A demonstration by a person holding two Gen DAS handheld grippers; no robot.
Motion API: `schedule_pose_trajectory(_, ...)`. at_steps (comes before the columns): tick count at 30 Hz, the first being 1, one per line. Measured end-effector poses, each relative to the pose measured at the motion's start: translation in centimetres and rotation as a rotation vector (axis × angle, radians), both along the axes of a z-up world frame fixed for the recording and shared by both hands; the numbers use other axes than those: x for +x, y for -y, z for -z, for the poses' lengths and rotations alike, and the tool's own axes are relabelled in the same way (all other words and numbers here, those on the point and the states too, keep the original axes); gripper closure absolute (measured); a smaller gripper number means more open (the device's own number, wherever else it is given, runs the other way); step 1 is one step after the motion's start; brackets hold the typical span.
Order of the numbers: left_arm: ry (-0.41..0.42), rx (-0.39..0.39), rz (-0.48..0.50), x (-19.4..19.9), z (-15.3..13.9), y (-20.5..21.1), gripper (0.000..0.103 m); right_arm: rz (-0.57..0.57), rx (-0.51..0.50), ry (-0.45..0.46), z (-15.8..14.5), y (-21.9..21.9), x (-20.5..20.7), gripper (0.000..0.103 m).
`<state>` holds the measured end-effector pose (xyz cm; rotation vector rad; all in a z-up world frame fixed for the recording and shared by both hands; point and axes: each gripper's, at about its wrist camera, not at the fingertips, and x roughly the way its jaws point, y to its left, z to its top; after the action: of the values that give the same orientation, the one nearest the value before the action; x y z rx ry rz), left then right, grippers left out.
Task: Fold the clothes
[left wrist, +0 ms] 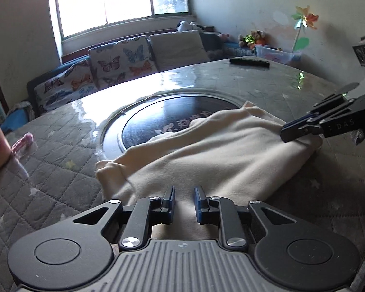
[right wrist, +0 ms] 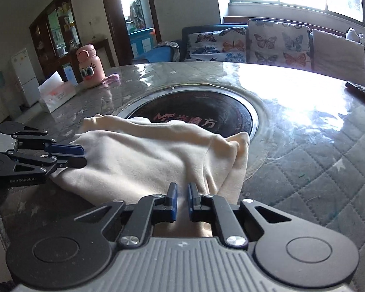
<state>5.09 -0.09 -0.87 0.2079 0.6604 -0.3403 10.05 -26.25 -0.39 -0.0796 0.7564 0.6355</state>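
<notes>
A cream garment (left wrist: 206, 153) lies bunched and partly folded on the round quilted table (left wrist: 48, 170), over the edge of a dark glass hotplate (left wrist: 182, 114). My left gripper (left wrist: 184, 194) hovers at its near edge with a narrow gap between the jaws and cloth under them. My right gripper (left wrist: 286, 131) reaches in from the right and pinches the garment's right corner. In the right wrist view the garment (right wrist: 146, 155) spreads ahead; my right gripper (right wrist: 182, 193) has cloth between its jaws, and the left gripper (right wrist: 84, 155) sits at the cloth's left edge, slightly apart.
A pink duck bottle (right wrist: 90, 67) and a tissue box (right wrist: 57, 92) stand at the table's far left. A dark flat object (left wrist: 249, 62) lies at the far edge. A sofa with butterfly cushions (left wrist: 119, 60) stands behind the table.
</notes>
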Motion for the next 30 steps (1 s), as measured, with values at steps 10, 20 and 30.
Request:
schedule_pose_trajectory(10,-0.026,-0.022,-0.135,3.9,-0.1,-2.4,0.083,-0.011,0.010,-0.014,0.5,-1.5,2.5,0.092)
schedule_pose_trajectory(20,-0.036,-0.044,-0.112,7.1,-0.6,-1.2,0.083,-0.024,-0.012,0.006,-0.3,-4.2,5.9,0.090)
schedule_pose_trajectory(30,-0.049,-0.024,-0.134,8.8,0.5,-1.3,0.082,-0.024,-0.044,0.011,1.2,-7.0,8.3,0.086)
